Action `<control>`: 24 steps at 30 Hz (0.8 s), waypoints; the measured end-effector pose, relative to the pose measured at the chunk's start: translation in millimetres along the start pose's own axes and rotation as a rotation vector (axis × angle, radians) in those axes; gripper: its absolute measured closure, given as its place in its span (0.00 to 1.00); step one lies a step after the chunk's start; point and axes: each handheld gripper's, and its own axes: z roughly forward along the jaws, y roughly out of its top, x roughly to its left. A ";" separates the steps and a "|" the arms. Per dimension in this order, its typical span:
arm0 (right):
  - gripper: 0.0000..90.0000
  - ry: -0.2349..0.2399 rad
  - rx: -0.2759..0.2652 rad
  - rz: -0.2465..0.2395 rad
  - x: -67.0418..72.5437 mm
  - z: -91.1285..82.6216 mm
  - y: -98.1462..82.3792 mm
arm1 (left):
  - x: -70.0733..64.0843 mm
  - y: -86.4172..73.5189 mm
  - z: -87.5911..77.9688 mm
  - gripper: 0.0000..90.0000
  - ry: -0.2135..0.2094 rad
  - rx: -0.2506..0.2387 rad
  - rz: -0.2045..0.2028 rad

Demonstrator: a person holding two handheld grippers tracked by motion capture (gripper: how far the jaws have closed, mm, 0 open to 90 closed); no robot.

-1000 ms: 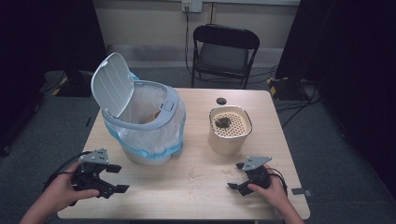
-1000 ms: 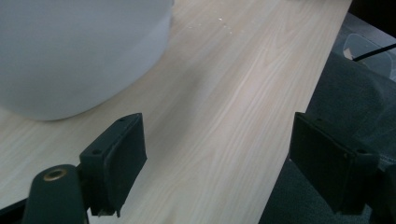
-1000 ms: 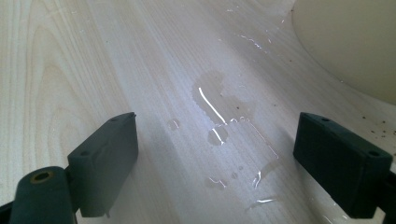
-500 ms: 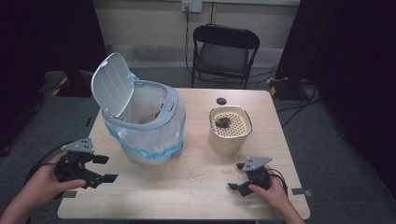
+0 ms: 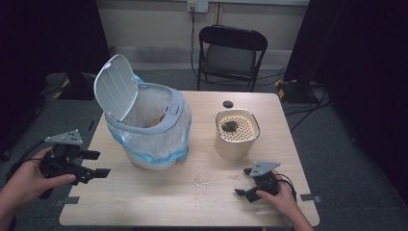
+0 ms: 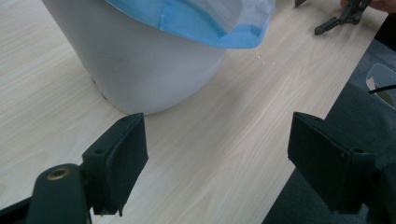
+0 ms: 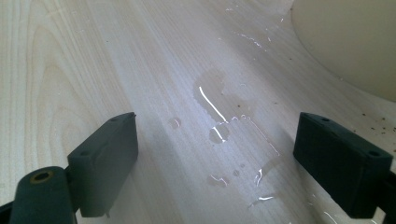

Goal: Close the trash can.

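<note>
White bin (image 5: 149,137) stands left of centre on the desk (image 5: 192,202): blue-edged clear liner folded over the rim, grey hinged lid (image 5: 113,86) upright. Left gripper (image 5: 91,163) hovers near its left side, fingers released, grasping nothing. Right gripper (image 5: 245,182) near right, fingers released over a wet patch (image 7: 224,130).

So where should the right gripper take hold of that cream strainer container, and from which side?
Grip the cream container across its upper rim wall, coming from the near side where the right gripper sits open. The perforated insert leaves little inner lip, and the body looks too wide for the jaws, so a rim pinch from above seems likeliest.
</note>
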 end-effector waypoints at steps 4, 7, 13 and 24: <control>0.15 0.000 0.000 0.000 0.0 0.0 0.0 | 2.8 6.4 -8.6 0.22 0.013 -0.003 -0.008; 0.15 0.000 0.000 0.000 0.0 0.0 0.0 | 3.7 10.8 -12.5 0.22 0.017 -0.009 -0.009; 0.15 0.000 -0.001 -0.001 -0.1 0.1 0.0 | 5.2 28.3 -22.9 0.22 0.035 -0.026 -0.006; 0.15 -0.002 -0.001 0.001 0.0 0.2 0.1 | 4.5 55.5 -30.3 0.22 0.050 -0.028 0.020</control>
